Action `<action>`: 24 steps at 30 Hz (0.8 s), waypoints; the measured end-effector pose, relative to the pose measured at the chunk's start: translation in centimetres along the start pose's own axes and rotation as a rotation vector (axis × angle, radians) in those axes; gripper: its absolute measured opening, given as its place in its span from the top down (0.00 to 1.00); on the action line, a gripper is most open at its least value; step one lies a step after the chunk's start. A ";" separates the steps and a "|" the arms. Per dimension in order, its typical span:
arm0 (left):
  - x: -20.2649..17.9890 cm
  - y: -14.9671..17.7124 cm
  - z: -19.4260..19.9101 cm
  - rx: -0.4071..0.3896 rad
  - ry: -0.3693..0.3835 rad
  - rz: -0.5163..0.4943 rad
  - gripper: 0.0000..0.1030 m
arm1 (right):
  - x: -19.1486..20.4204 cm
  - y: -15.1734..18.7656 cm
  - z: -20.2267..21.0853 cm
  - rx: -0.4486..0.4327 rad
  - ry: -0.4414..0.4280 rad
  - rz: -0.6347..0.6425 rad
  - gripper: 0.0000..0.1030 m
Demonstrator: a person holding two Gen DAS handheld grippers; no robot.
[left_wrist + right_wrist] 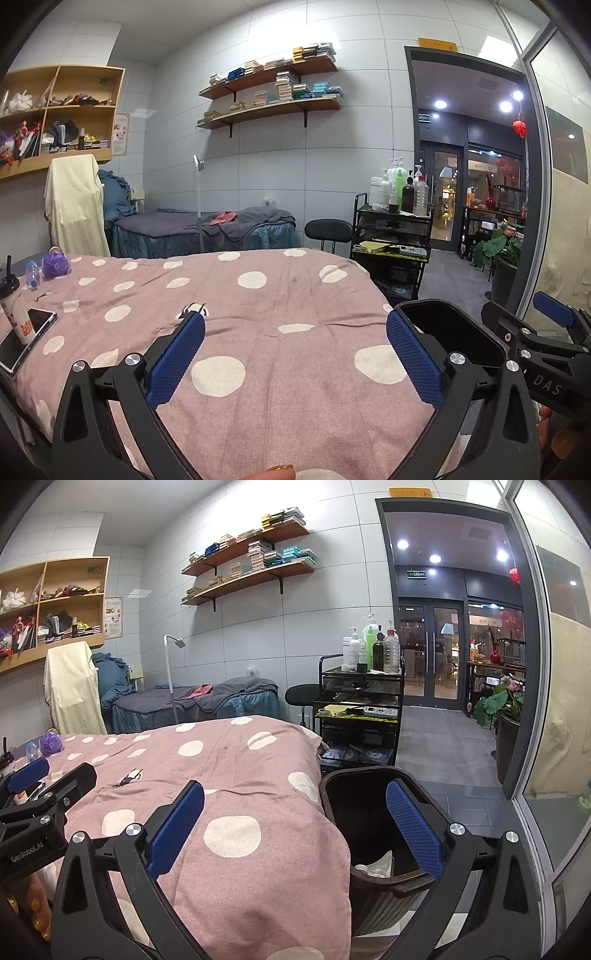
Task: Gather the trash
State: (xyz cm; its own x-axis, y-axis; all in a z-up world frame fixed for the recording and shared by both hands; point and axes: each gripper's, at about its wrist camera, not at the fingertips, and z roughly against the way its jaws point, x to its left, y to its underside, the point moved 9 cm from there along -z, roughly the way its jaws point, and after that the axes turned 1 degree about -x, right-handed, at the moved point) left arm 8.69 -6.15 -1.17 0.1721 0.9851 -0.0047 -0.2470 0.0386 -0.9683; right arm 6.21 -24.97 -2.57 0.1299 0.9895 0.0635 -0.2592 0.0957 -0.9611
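Note:
A dark brown trash bin (362, 812) stands at the right side of the bed, with white crumpled trash (376, 866) inside; its rim (443, 317) shows in the left wrist view. On the pink dotted bedspread (280, 295) lie a small black item (194, 308), a crumpled purple wrapper (55, 263), a small plastic bottle (32, 274) and a drink cup (16, 314) standing on a phone (27, 338). My left gripper (295, 339) is open and empty over the bed. My right gripper (295, 819) is open and empty between the bed edge and the bin.
A black trolley (360, 709) with several bottles stands beyond the bin. A black stool (301, 694), a second bed (195, 701) and a chair draped in cream cloth (72, 686) are behind. A glass partition (546, 701) is on the right.

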 end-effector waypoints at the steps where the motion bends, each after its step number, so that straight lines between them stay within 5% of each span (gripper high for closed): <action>1: 0.0 0.0 0.0 -0.001 -0.001 0.001 0.06 | 0.0 0.0 0.0 -0.001 0.000 0.001 0.06; 24: 0.0 0.3 0.0 0.009 0.002 0.008 0.06 | 0.1 0.1 -0.4 0.009 0.001 -0.004 0.06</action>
State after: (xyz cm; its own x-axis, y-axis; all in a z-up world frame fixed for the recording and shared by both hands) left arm 8.66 -6.11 -1.50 0.1721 0.9850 -0.0131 -0.2568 0.0320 -0.9659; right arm 6.58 -24.86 -2.80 0.1324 0.9889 0.0670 -0.2675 0.1008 -0.9583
